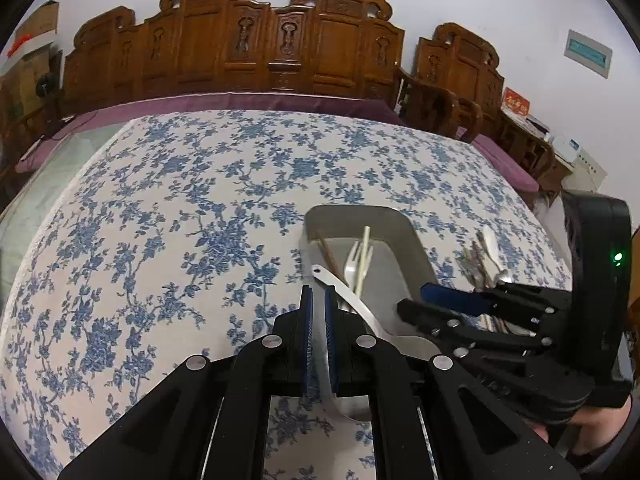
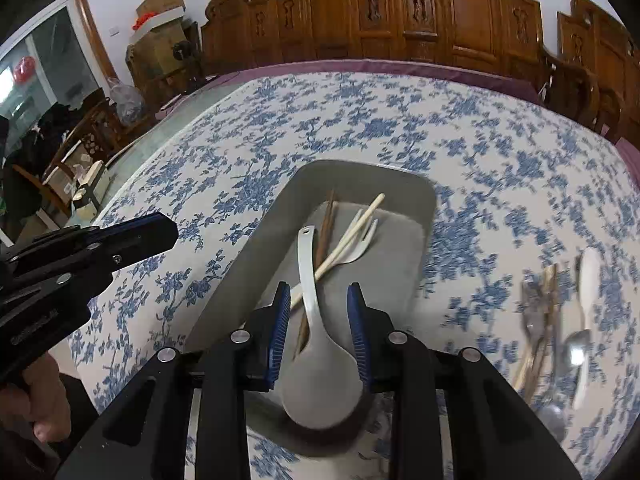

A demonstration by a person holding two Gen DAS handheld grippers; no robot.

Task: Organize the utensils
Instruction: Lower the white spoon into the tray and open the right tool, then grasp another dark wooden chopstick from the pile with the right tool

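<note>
A grey tray (image 2: 416, 196) on the flowered tablecloth holds brown chopsticks (image 2: 326, 220), a pale chopstick (image 2: 360, 220), a white fork (image 2: 362, 246) and a white rice paddle (image 2: 316, 360). My right gripper (image 2: 320, 300) is open above the tray's near end, its fingers either side of the paddle's handle, apart from it. My left gripper (image 1: 319, 298) is nearly shut and empty, just left of the tray (image 1: 412, 240). The right gripper (image 1: 416, 300) shows in the left wrist view over the tray. Loose utensils (image 2: 560, 320) lie right of the tray.
The loose pile (image 1: 486, 264) holds spoons, forks and chopsticks, blurred in the right wrist view. Carved wooden chairs (image 1: 280, 48) line the table's far side. The cloth (image 1: 180, 200) stretches left of the tray. My left gripper (image 2: 132, 236) shows at the left.
</note>
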